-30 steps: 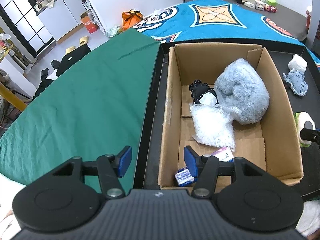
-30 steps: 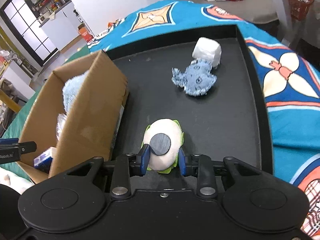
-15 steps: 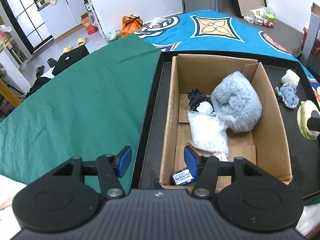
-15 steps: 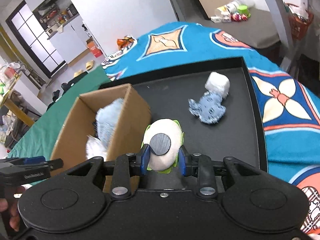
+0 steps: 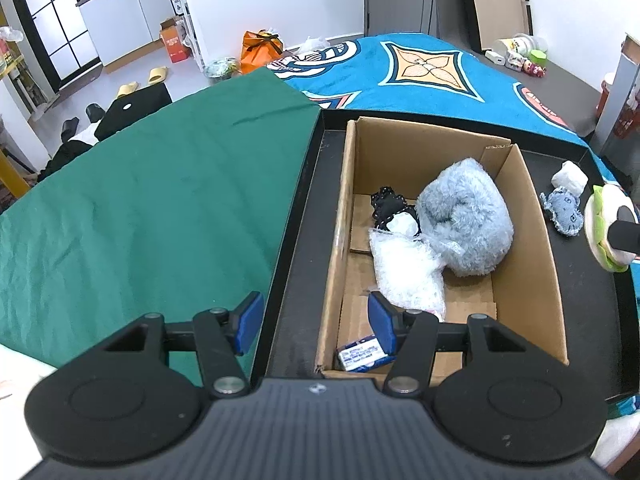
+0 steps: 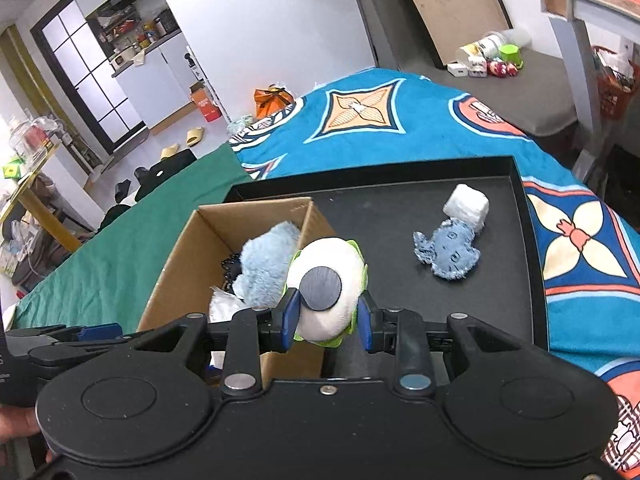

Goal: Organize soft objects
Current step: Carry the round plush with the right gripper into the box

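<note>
- The right gripper (image 6: pixel 326 314) holds a round white plush toy with green trim (image 6: pixel 325 280), its blue fingers (image 6: pixel 291 319) pressed against the toy's two sides; a dark grey disc on the toy faces the camera
- The toy hangs in the air just above the right-hand wall of the open cardboard box (image 6: pixel 182 254), clear of the black tray (image 6: pixel 380 208) on which the box stands
- From the left wrist view the same toy (image 5: pixel 604 226) shows at the box's right, off the tray floor
- The left gripper (image 5: pixel 314 322) hovers at the box's near-left corner with its fingers (image 5: pixel 248 320) about half open and nothing between them; one finger is outside the box over the tray's edge, the other inside over the box (image 5: pixel 536 248)
- Inside the box lie a fluffy pale-blue plush (image 5: pixel 466 226) against the right wall, a crumpled clear plastic bag (image 5: pixel 408 276) beside it toward the middle, a black lace-like item (image 5: pixel 390 206) behind the bag, and a small blue-and-white packet (image 5: pixel 364 354) in the near-left corner
- On the tray to the right of the box rest a small blue denim-look soft toy (image 6: pixel 450 254) and, touching it at the far side, a white wrapped bundle (image 6: pixel 466 208)
- A green cloth (image 5: pixel 140 220) covers the counter to the left of the box; a blue patterned cloth (image 6: pixel 380 120) lies beyond it
</note>
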Demonstrator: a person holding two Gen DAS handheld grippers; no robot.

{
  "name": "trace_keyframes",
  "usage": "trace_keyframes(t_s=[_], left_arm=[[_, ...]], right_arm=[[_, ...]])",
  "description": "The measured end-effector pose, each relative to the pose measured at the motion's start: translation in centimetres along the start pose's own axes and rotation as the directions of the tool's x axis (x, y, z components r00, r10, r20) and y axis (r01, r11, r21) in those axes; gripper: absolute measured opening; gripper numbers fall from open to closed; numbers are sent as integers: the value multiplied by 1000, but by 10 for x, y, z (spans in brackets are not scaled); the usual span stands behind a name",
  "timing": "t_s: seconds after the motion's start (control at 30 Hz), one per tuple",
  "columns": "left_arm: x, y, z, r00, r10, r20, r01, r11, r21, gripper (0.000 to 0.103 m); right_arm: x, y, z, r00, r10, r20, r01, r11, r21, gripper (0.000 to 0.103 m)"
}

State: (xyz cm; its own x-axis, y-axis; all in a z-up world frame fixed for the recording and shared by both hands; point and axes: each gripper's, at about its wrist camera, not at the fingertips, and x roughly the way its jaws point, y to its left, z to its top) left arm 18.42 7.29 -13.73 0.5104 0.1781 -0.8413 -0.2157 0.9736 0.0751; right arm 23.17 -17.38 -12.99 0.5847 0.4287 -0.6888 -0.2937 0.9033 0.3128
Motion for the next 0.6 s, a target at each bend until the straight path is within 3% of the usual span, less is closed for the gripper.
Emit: trace_keyframes(t_s=[0.37, 0.5, 0.6], left_arm=[[7, 10, 0, 998, -56, -30, 55, 998, -43, 56], [9, 11, -1, 996, -77, -37, 75, 996, -50, 52], [11, 12, -1, 995, -92, -44, 89, 994, -56, 42]], right_arm=[[2, 29, 2, 1000, 7, -3, -7, 999, -51, 30], [6, 37, 1, 1000, 6, -13, -7, 998, -68, 30], [9, 44, 0, 1000, 5, -21, -6, 997, -77, 30]])
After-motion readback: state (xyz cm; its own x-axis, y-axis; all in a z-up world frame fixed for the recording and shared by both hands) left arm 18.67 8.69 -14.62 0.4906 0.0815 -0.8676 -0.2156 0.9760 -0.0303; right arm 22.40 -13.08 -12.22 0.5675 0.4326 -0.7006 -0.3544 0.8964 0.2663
